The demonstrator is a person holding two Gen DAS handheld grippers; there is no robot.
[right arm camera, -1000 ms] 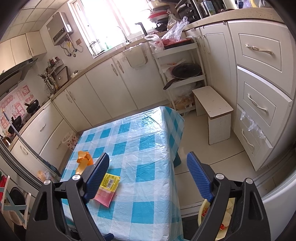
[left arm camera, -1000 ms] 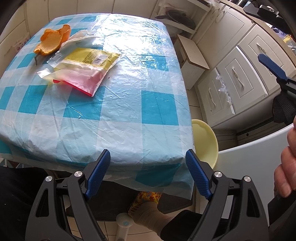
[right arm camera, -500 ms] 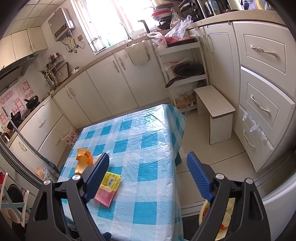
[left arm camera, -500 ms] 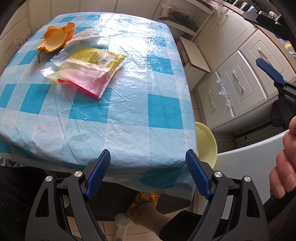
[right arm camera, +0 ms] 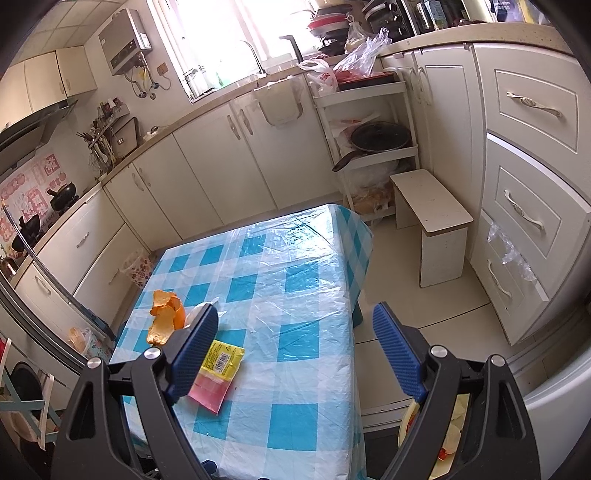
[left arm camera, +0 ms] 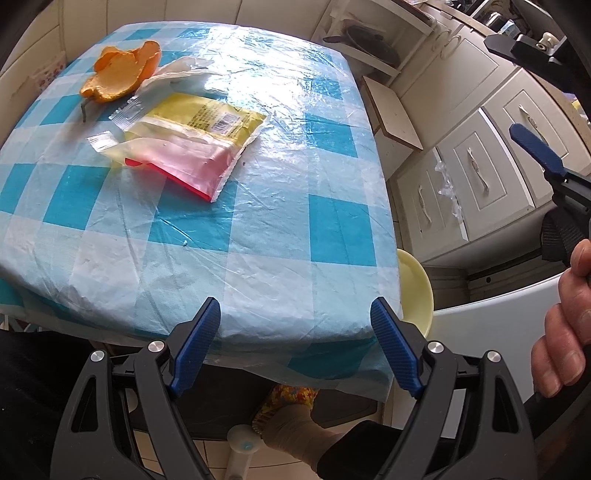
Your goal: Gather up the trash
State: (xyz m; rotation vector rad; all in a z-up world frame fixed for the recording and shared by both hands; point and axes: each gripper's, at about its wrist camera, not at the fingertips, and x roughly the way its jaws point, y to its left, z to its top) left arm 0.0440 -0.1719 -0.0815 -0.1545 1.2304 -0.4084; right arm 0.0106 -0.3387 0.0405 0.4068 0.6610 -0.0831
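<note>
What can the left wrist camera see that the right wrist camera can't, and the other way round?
Only the left wrist view shows the person's right hand on the right gripper's handle, and a foot in a patterned slipper under the table.

Only the right wrist view shows the window, the water heater, and scraps already lying inside the yellow bin.

Both show the checked tablecloth, the orange peel, the yellow and pink wrapper, the white stool, and open, empty fingers.

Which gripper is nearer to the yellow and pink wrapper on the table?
Left. The left gripper hovers open at the table's near edge, facing the yellow and pink wrapper. The right gripper is open, higher and farther back.
</note>
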